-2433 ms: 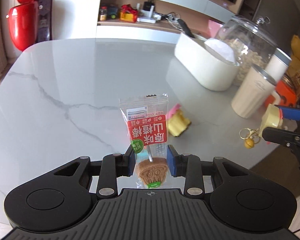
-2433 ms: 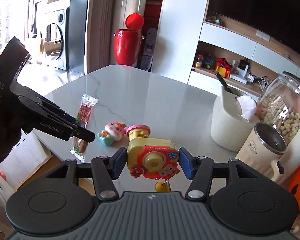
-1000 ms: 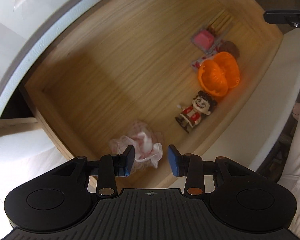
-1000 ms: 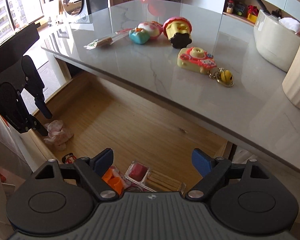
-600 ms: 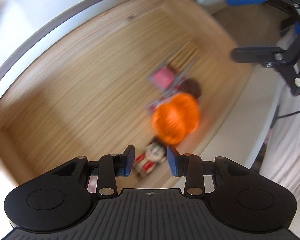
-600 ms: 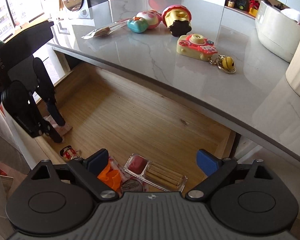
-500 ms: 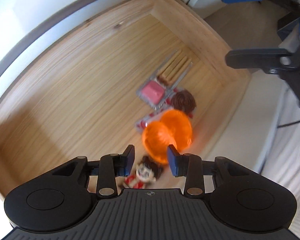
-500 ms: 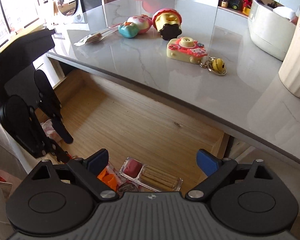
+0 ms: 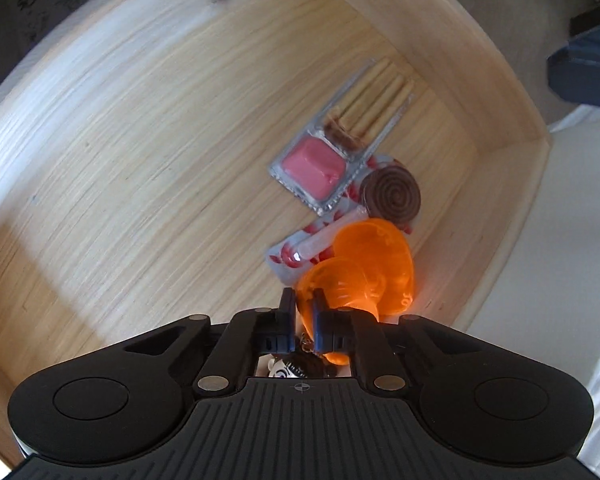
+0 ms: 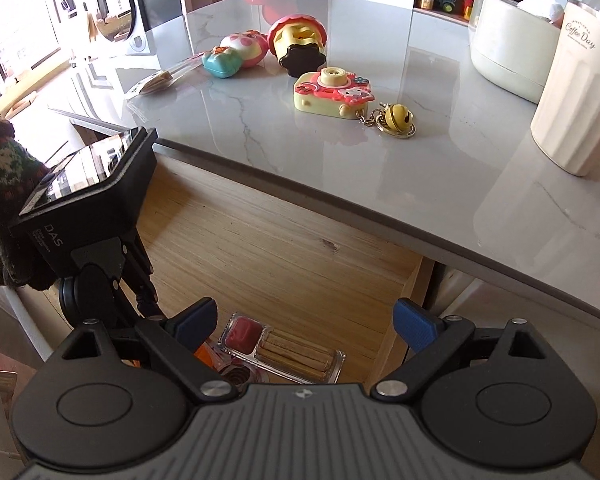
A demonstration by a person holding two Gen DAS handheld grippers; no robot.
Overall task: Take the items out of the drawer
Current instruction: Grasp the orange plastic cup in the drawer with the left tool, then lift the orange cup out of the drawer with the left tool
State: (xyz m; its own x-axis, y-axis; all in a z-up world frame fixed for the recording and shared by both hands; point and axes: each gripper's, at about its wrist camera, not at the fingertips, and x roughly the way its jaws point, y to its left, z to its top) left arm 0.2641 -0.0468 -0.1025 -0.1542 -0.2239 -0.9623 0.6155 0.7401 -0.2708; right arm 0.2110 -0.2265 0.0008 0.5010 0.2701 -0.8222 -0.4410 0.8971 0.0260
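My left gripper is down in the open wooden drawer, shut on the rim of a translucent orange plastic toy. Beyond the toy lie a wrapped brown spiral lollipop and a clear biscuit-stick tray with pink dip. A small doll figure peeks out under the gripper body. My right gripper hovers open above the drawer's front right part, over the same tray. The left gripper's body, held by a knit-gloved hand, shows at the left of the right wrist view.
On the marble countertop lie a yellow toy camera with a bell keychain, a pink-capped yellow toy, a pink and teal toy and a wrapped snack stick. A cream tumbler and a white container stand at the right.
My left gripper dropped lower into the drawer and shut on the orange toy's rim. The right gripper stayed open and edged forward over the drawer.
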